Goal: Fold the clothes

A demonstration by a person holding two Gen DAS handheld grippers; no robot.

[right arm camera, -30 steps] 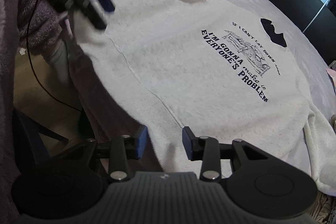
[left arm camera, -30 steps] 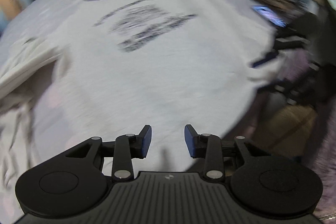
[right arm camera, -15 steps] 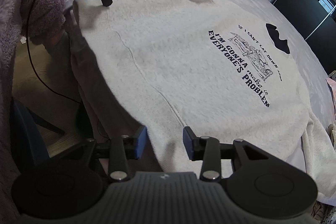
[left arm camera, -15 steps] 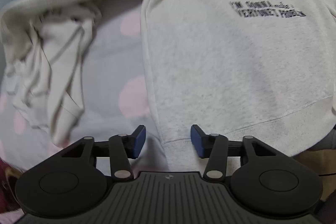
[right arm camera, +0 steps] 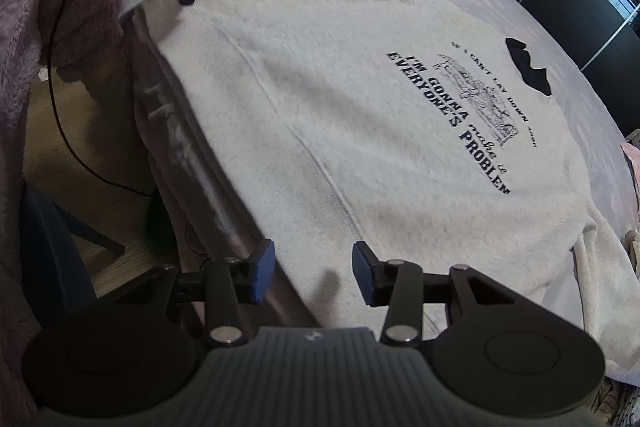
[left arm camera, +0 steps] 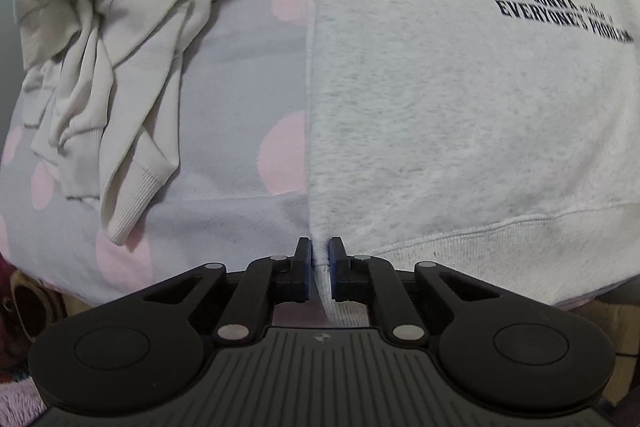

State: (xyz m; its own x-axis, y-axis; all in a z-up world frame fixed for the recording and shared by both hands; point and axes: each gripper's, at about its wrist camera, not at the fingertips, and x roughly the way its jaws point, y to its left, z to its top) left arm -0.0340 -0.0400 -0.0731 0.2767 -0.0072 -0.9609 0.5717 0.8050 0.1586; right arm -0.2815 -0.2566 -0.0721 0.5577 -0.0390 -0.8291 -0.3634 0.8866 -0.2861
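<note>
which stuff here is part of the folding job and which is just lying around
In the job:
- grey printed sweatshirt, spread flat
- left tool, closing on its hem corner
- right tool, opening above the hem, nothing between its pads

Lying about:
- crumpled cream garment
- polka-dot bedcover
- black cable

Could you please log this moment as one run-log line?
left gripper: closing on sweatshirt hem corner | right gripper: opening, empty, over hem | bed: second garment crumpled

One sweatshirt [left arm camera: 460, 115], flat. One crumpled garment [left arm camera: 112, 75], ten o'clock of it. Two grippers: left [left arm camera: 319, 255], right [right arm camera: 313, 273]. One bed [left arm camera: 240, 99].
</note>
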